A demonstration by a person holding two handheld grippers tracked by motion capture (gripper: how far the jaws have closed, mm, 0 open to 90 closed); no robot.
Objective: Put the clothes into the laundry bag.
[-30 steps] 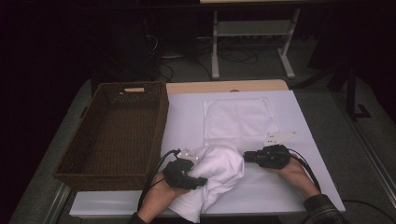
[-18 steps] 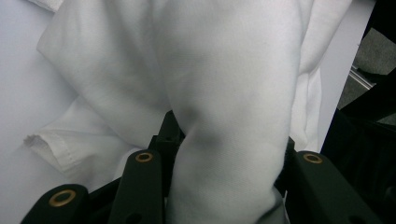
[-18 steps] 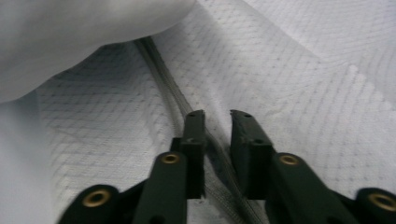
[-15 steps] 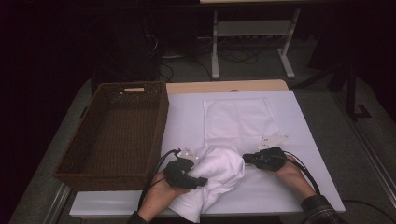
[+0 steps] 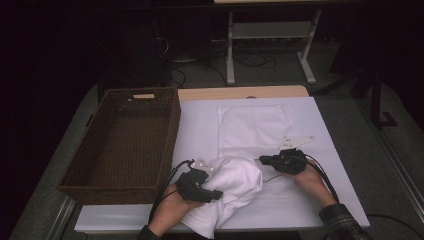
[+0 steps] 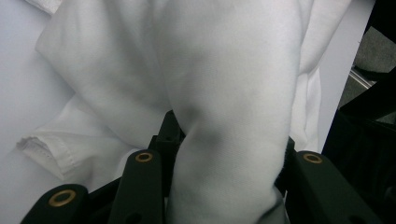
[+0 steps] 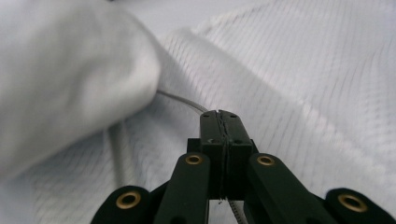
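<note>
Reading nothing off the white plate point(image 5: 298, 140) on the right tool point(image 5: 262, 161), since its dark marks are too small to make out. Gripping with the left tool point(image 5: 215, 192), at the near edge of the worktop point(image 5: 200, 125), a bunched white cloth point(image 5: 240, 180): jaws partly apart, clamped on a thick fold that fills the gap between them in the left gripper view and bulges up past the tips. Pinching with the right tool, just to the right of the bundle, a thin grey cord point(image 7: 180, 99): jaws just drawn together, pads meeting flat with no gap, with the cord running out from under the bundle to the tips and showing again below them.

Looks smooth, soft and plain white, heaped into a rounded lump with deep folds; shows a stitched hem point(image 6: 44, 151) lying flat on the worktop at one side and hangs one end over the near edge by the left forearm. Sits between both tools, partly on a flat ribbed white towel point(image 5: 255, 125) spread farther back. Stands well clear of the brown wicker basket point(image 5: 172, 125) at the left of the worktop.
</note>
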